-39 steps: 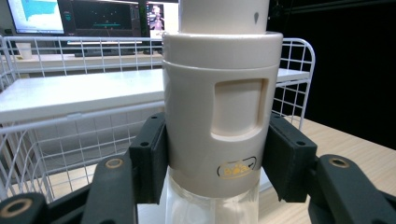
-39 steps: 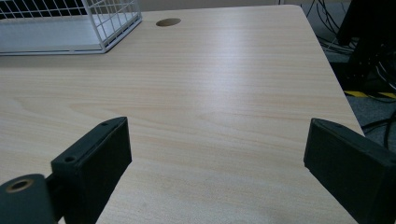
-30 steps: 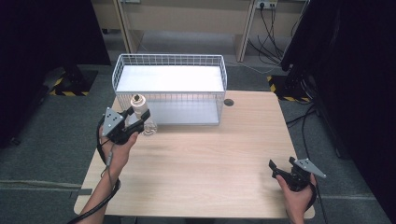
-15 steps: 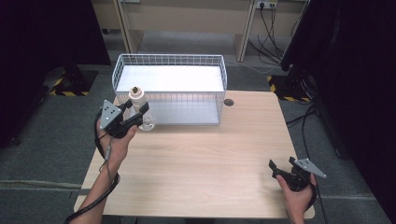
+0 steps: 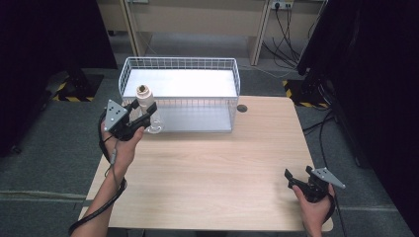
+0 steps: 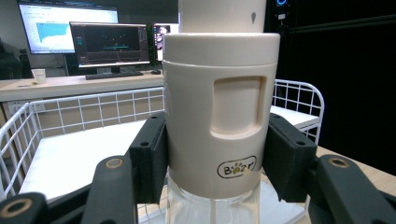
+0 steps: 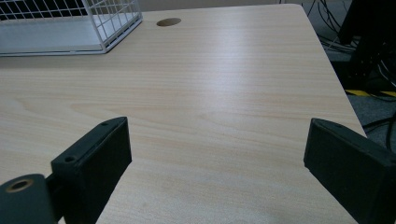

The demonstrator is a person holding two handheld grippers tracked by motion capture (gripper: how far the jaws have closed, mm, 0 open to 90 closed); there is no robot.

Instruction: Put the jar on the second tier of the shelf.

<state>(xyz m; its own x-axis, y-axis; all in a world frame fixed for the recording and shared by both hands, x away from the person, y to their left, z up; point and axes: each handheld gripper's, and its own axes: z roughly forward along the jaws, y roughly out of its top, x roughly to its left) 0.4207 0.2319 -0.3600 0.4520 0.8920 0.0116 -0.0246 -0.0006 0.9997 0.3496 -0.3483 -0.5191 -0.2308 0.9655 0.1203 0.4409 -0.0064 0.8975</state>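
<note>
The left gripper holds a cream plastic bottle with a clear glass bottom. Its two black jaws press on the cream part from both sides, a little above the clear part, and the bottle stands straight up between them. In the left gripper view the bottle has a small paw mark near its lower edge. The bottle is up in the air, off the light wooden counter, just in front of the near left corner of the white wire basket. It is not inside the basket yet.

The right gripper rests low by the near right corner of the counter. Its jaws stand wide apart with nothing between them, and bare wood shows in the gap in the right gripper view.

It looks like the step in hand is carrying the bottle to the basket. The next move probably needs the bottle lifted higher than the wire rim, then moved forward over the white basket floor. It should stay straight up so it does not tip. Then it can go down gently before the jaws let go.
</note>
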